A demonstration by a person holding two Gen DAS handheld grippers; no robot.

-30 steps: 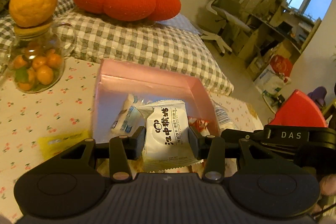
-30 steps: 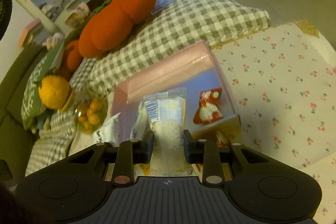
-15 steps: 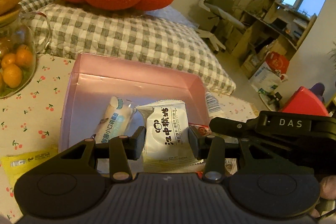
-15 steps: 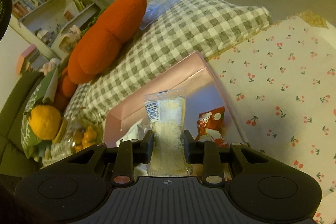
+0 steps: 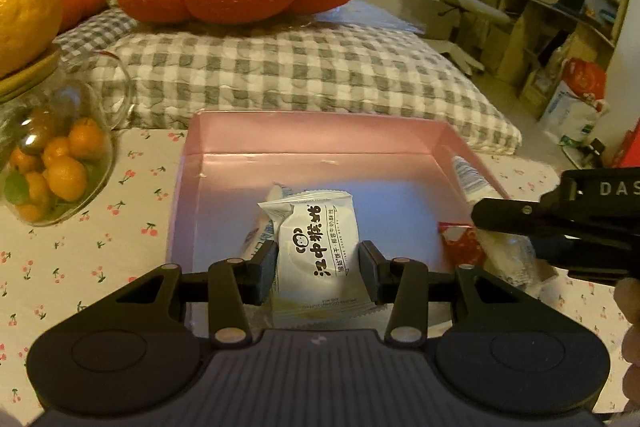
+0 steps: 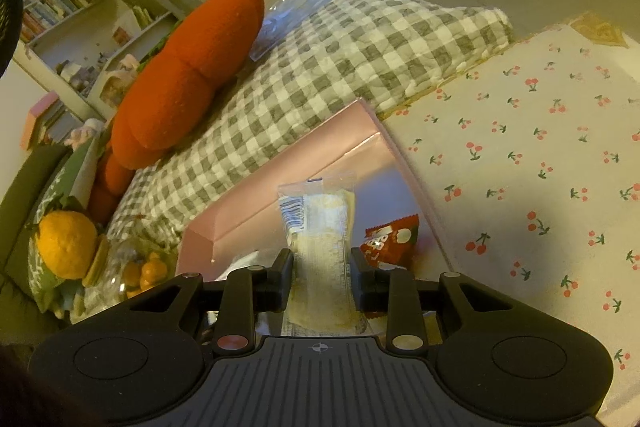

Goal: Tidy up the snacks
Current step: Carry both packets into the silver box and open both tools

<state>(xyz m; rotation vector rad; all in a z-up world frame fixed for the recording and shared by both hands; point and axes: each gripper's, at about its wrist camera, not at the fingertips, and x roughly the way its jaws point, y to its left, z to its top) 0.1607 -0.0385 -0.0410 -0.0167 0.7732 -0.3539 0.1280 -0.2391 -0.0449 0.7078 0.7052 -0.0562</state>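
Hanging over the pink box (image 5: pixel 192 163), a white packet (image 5: pixel 316 247) sits clamped in the left tongs (image 5: pixel 318 273); the right tongs (image 6: pixel 322 277) pinch a clear packet (image 6: pixel 320 227). Releasing both together risks one sliding off the other packets inside.

L gripper (image 5: pixel 318 269) points down and fwd, both pads clamped on a white packet (image 5: pixel 316 251). R gripper (image 6: pixel 322 277) angles down likewise, jaws easing apart round a clear packet (image 6: pixel 320 251), pads prob. still touching it.
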